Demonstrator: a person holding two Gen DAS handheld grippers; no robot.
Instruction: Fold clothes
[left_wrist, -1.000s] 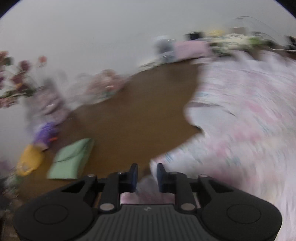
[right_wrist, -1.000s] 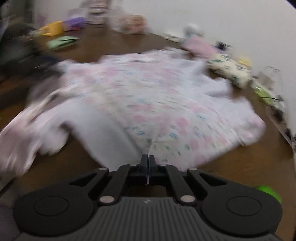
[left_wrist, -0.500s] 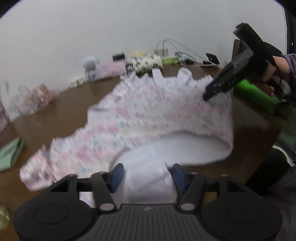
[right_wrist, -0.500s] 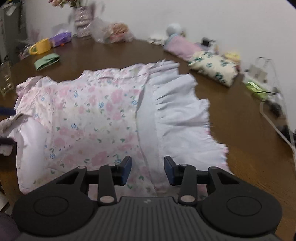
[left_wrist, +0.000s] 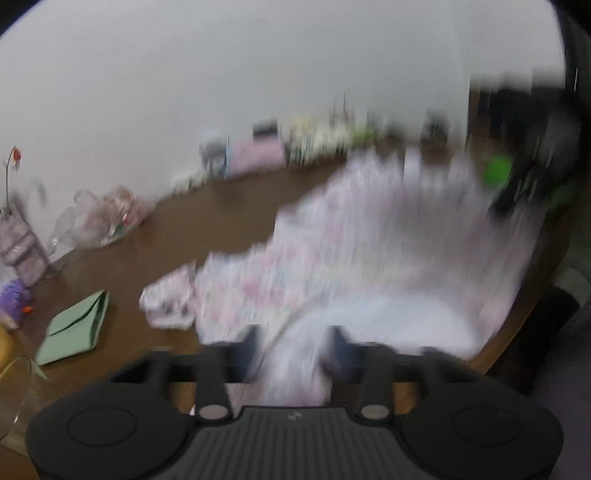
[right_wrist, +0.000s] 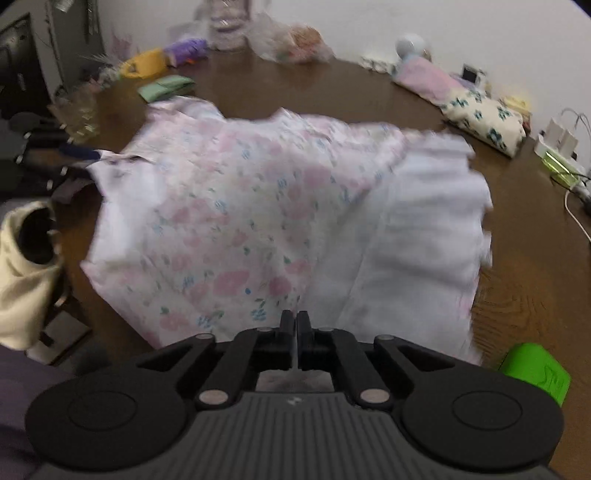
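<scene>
Dress flat, long axis across table.

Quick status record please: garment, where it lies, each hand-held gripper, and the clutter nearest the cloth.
garment: floral dress, spread out, white underside turned up on one side
surface: brown table
left hand-held gripper: jaws opening, cloth between them, view blurred
right hand-held gripper: jaws closing at the dress's near edge
clutter: green pouch, floral cushion
</scene>
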